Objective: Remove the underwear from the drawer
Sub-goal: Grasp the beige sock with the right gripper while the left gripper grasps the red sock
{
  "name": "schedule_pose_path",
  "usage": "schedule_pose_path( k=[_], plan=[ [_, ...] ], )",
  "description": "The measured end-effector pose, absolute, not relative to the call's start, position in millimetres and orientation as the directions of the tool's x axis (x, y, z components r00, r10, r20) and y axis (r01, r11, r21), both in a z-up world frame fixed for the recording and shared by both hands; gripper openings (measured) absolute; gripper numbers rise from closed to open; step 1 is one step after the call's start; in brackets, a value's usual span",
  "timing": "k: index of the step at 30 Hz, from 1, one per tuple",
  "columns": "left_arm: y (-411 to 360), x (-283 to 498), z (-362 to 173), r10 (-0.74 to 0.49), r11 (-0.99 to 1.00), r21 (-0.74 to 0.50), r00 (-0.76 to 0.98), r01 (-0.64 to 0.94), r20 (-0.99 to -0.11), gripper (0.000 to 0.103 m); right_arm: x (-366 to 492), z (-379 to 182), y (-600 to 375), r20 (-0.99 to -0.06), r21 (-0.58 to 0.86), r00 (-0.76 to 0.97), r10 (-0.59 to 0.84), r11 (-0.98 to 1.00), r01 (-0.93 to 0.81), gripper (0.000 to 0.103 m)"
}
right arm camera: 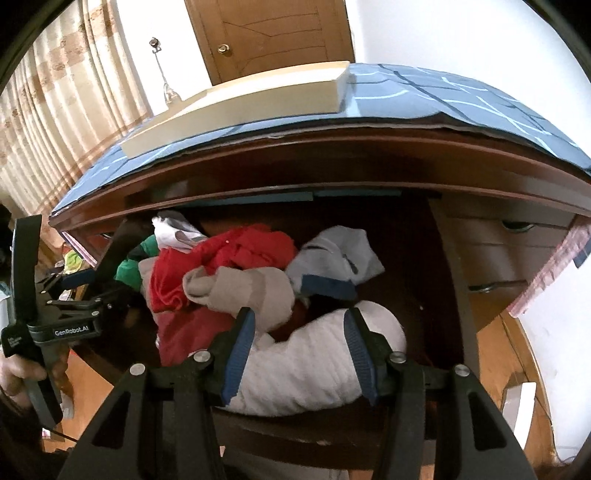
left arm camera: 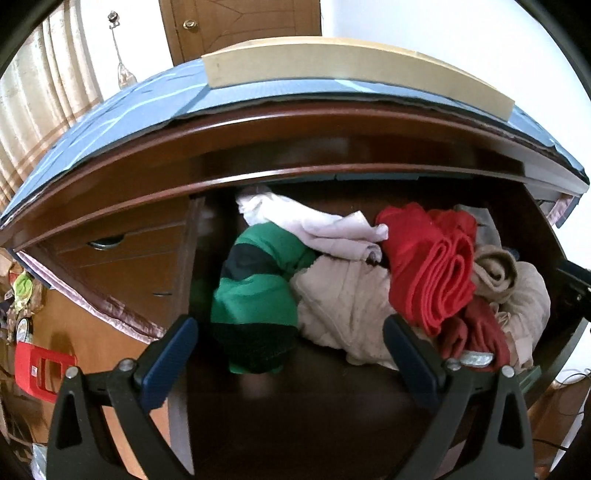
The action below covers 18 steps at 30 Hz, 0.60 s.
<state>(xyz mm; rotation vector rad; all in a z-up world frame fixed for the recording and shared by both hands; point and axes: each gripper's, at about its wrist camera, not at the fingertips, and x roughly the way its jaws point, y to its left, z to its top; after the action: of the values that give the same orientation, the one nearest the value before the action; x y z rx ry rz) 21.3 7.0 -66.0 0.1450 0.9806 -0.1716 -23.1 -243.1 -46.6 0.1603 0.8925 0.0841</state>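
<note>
The open dark wooden drawer (left arm camera: 332, 406) holds a heap of clothes. In the left wrist view a green and black striped piece (left arm camera: 255, 291), a pale pink piece (left arm camera: 314, 225), a beige piece (left arm camera: 343, 306) and a red piece (left arm camera: 432, 266) lie in it. My left gripper (left arm camera: 291, 354) is open and empty, above the drawer's front left part. In the right wrist view my right gripper (right arm camera: 299, 350) has its jaws on both sides of a white quilted piece (right arm camera: 303, 365) at the drawer's front. Red (right arm camera: 221, 258), beige (right arm camera: 251, 291) and light blue (right arm camera: 332, 254) pieces lie behind it.
The desk top (left arm camera: 110, 122) above the drawer has a blue patterned cover and a flat cream box (left arm camera: 351, 62). Side drawers (right arm camera: 506, 251) stand to the right. A red stool (left arm camera: 37, 369) stands at the lower left. Curtains (right arm camera: 55, 110) and a door (right arm camera: 273, 33) are behind.
</note>
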Motion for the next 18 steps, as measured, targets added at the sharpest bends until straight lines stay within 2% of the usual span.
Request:
schedule_pose_path(
  k=[13, 18],
  plan=[
    [-13.0, 26.4, -36.6, -0.230, 0.938, -0.031, 0.552, 0.345, -0.802, 0.102, 2.1, -46.8, -223.6, -0.768, 0.283, 0.565, 0.301, 0.951, -0.123, 0.054],
    [-20.3, 29.0, -43.1, -0.238, 0.926, -0.032, 0.513, 0.377, -0.825, 0.102, 12.5, -48.2, -206.0, -0.795, 0.215, 0.530, 0.295, 0.954, -0.208, 0.054]
  ],
)
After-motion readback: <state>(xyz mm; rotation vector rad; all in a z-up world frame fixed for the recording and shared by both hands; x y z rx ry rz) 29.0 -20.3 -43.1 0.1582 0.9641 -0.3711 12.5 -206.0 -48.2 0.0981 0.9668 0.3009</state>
